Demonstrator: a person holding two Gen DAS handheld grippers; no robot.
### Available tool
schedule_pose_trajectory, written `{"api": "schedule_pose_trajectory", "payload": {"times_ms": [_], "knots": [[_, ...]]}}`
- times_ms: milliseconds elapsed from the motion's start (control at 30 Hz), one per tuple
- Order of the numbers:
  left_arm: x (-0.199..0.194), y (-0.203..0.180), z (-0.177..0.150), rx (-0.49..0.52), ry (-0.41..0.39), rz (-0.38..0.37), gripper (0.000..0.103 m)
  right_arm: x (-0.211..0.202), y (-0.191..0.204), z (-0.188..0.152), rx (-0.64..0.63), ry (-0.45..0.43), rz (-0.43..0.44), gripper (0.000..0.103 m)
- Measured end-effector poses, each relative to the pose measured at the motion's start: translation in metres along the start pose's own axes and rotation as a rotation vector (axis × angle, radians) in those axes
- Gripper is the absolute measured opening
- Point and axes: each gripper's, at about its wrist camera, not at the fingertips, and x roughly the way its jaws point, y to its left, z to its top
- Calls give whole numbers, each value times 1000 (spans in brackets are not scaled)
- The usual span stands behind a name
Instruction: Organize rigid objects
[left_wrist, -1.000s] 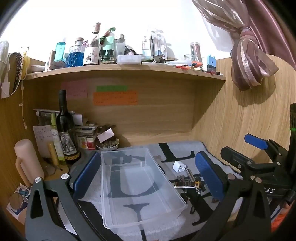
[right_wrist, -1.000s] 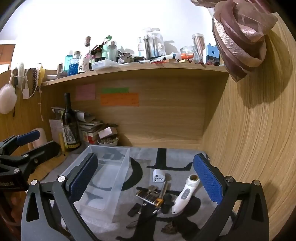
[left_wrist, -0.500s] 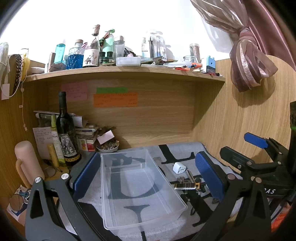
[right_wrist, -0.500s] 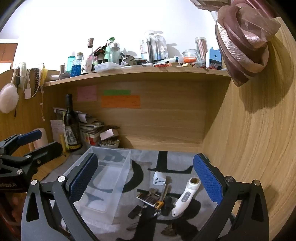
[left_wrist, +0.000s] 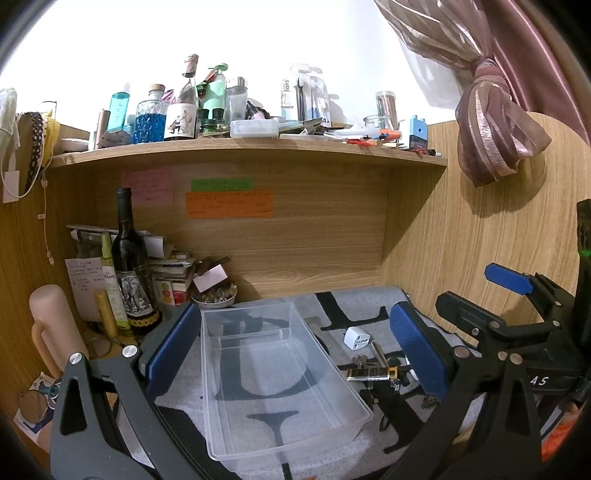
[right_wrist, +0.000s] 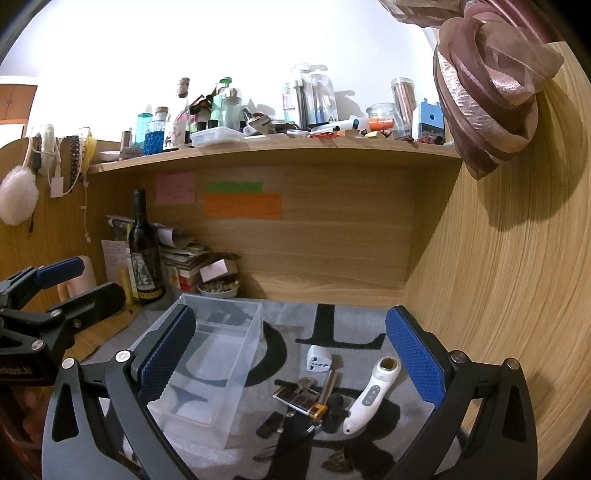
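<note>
Left gripper we hold spread wide, clear bin empty between its fingers. Right gripper we hold spread too, over white plug adapter, keys, white handheld device on mat right of bin.

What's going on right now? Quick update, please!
Both grippers, left and right, open, holding nothing. Clear bin empty on the mat. White adapter, keys, white handheld device loose beside it. Nothing blocking.

Bin left of adapter; bottle behind
</note>
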Motion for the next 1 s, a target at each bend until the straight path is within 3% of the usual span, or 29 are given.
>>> {"api": "schedule_pose_trajectory", "payload": {"times_ms": [1000], "knots": [[-3, -3, 0, -2, -18, 2, 103, -1, 2, 2, -19, -14, 1, 103]]}}
